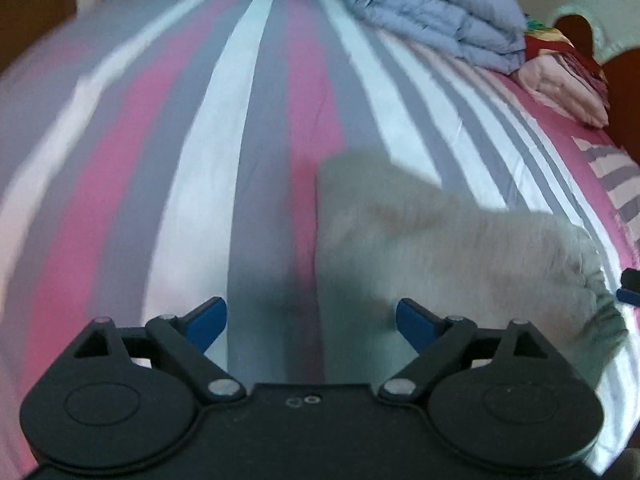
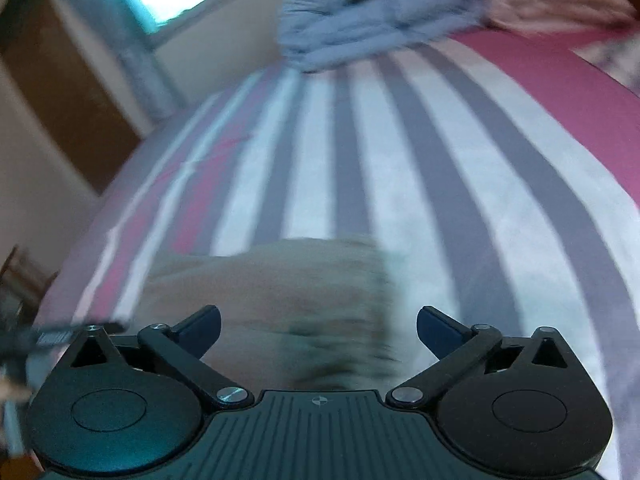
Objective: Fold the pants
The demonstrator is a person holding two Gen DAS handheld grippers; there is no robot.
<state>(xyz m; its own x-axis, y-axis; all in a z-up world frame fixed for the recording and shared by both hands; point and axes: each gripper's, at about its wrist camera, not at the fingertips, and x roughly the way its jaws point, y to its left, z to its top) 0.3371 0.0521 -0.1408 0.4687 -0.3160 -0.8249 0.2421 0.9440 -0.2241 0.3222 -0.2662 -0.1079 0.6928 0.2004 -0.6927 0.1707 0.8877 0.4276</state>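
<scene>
The beige-grey pants [image 1: 448, 256] lie folded in a compact bundle on the striped bed sheet [image 1: 224, 152], with the gathered waistband at the right. My left gripper [image 1: 310, 320] is open and empty, just left of and in front of the bundle. In the right wrist view the pants [image 2: 280, 296] lie blurred straight ahead. My right gripper [image 2: 318, 328] is open and empty above their near edge. A bit of the right gripper [image 1: 630, 284] shows at the right edge of the left wrist view.
A folded light-blue duvet [image 1: 436, 12] lies at the far end of the bed, also in the right wrist view [image 2: 372, 12]. Pink folded bedding [image 1: 560, 84] lies beside it. A wooden headboard [image 1: 576, 28] is at the far right. A brown door [image 2: 60, 92] stands left.
</scene>
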